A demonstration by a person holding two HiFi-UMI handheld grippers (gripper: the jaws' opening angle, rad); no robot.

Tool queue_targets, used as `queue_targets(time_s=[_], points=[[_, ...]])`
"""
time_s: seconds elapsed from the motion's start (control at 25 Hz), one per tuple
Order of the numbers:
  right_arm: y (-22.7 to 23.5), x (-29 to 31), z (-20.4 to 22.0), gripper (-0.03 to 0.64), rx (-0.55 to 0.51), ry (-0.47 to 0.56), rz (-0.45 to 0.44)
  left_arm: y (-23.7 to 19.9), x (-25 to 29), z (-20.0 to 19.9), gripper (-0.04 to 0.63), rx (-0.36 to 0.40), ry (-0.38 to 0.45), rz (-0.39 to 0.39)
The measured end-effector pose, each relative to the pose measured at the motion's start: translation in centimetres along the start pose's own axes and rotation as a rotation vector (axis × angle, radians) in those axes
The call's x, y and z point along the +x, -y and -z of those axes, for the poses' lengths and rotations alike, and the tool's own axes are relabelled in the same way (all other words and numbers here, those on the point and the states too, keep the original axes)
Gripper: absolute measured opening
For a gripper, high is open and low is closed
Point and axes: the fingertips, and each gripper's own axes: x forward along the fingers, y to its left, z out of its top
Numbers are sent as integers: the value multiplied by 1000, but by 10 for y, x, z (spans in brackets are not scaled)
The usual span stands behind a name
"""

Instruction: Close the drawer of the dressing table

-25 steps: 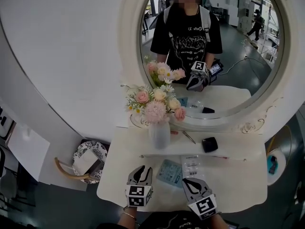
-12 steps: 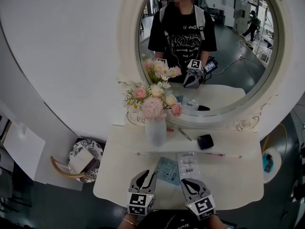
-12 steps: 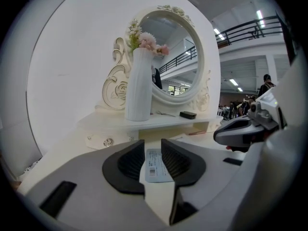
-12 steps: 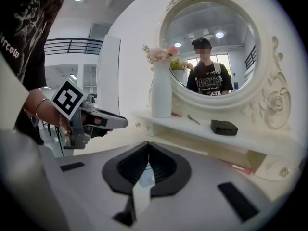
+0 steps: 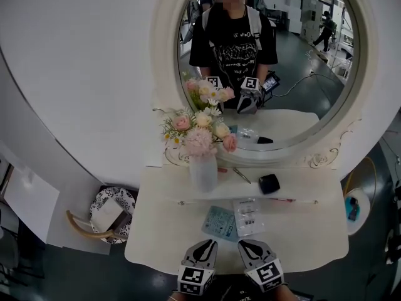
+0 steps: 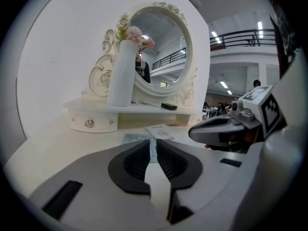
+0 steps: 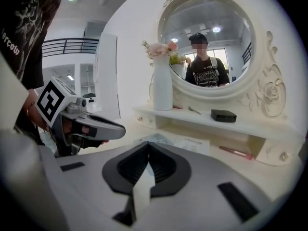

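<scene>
The glossy white dressing table (image 5: 313, 243) filled the lower frame beneath its round, carved mirror (image 5: 301, 55). No open drawer showed. I judged it sat under the table's front edge at bottom centre, long axis left to right, just below both claws, with neither clearly nearer. The raised shelf's small knobbed drawer front (image 6: 89, 123) looked flush. The left gripper (image 6: 153, 143) was closing on nothing, and the right gripper (image 7: 148, 146) was clenched and empty. Flat, smooth packets (image 5: 235, 218) lay just ahead.
</scene>
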Motion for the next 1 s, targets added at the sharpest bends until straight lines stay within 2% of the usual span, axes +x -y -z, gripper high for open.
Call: queue_targets(time_s=[0.28, 1.0], points=[[-7, -5, 1, 11, 2, 11, 5, 23, -4, 2, 23, 73, -5, 50], [3, -17, 9, 9, 36, 5, 43, 37, 0, 0, 18, 75, 17, 78]])
